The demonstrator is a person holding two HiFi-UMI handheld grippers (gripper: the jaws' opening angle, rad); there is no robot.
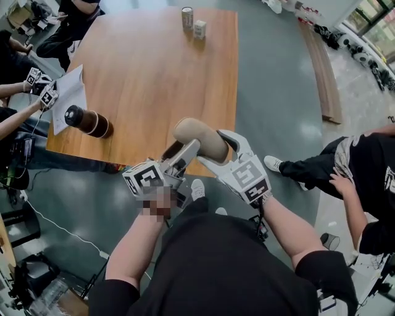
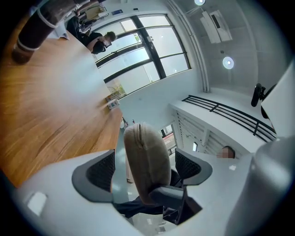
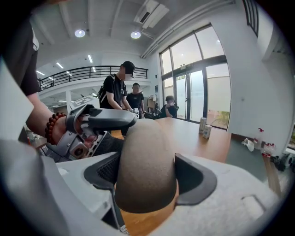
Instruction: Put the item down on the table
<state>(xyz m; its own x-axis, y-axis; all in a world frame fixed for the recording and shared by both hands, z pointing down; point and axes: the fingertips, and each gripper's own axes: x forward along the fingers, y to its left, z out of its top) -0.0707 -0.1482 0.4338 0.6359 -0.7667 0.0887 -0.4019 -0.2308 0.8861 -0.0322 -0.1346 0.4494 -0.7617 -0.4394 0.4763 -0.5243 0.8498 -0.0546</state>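
My right tongs (image 3: 147, 179) clamped the tan roll (image 1: 200, 139) over the table (image 1: 154, 68) edge; my left tongs (image 2: 145, 168) gaped around it, not gripping. I needed to lower it level.

Wooden table (image 1: 154, 80), rect., mostly bare. Far edge: can (image 1: 187, 18) upright w/ small carton (image 1: 200, 29) just beside it. Left edge: dark flask (image 1: 88, 121) on its side, cap end at a white paper sheet (image 1: 68, 99).
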